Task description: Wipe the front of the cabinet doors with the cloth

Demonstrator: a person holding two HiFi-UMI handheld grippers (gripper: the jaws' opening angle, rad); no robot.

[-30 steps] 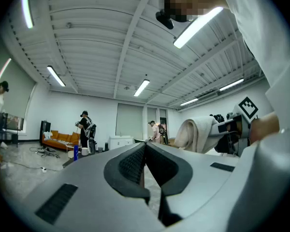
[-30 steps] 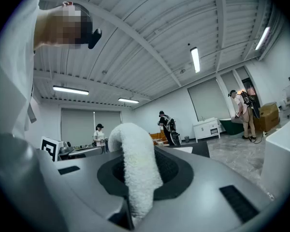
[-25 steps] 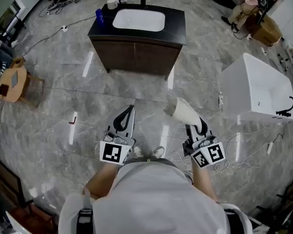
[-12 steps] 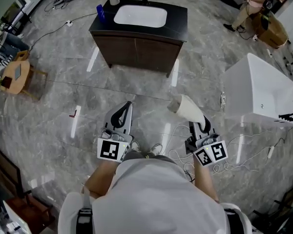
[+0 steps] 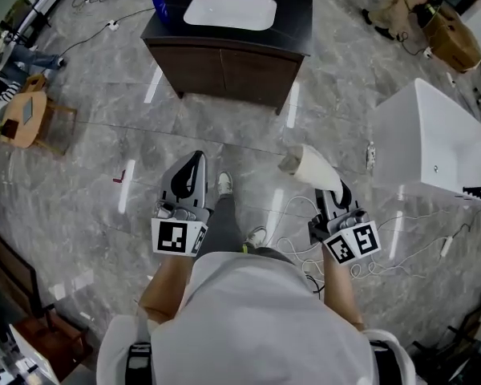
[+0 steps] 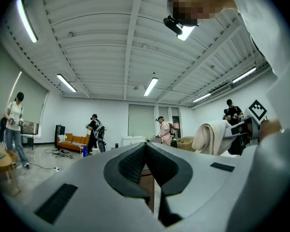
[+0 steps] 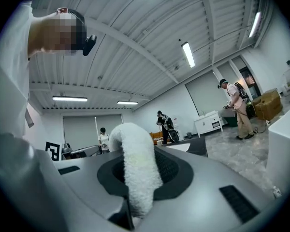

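Observation:
A dark wooden cabinet [image 5: 228, 69] with a black top and a white sink stands ahead, its two doors facing me. My right gripper [image 5: 330, 184] is shut on a cream cloth [image 5: 311, 168], which sticks out forward past the jaws; in the right gripper view the cloth [image 7: 136, 170] curls up between them. My left gripper [image 5: 190, 170] is shut and holds nothing; in the left gripper view its jaws meet at the tips [image 6: 146, 146]. Both grippers hang well short of the cabinet, over the grey floor.
A white bathtub [image 5: 433, 147] stands at the right. White cables [image 5: 305, 247] lie on the floor by my feet. A small wooden chair [image 5: 28, 119] sits at the left. A blue bottle [image 5: 159, 5] is on the cabinet top. Other people stand in the room's background.
I have stepped forward: the cabinet sits nearer the top of the view and a foot shows between the grippers. Both grippers keep their hold and state.

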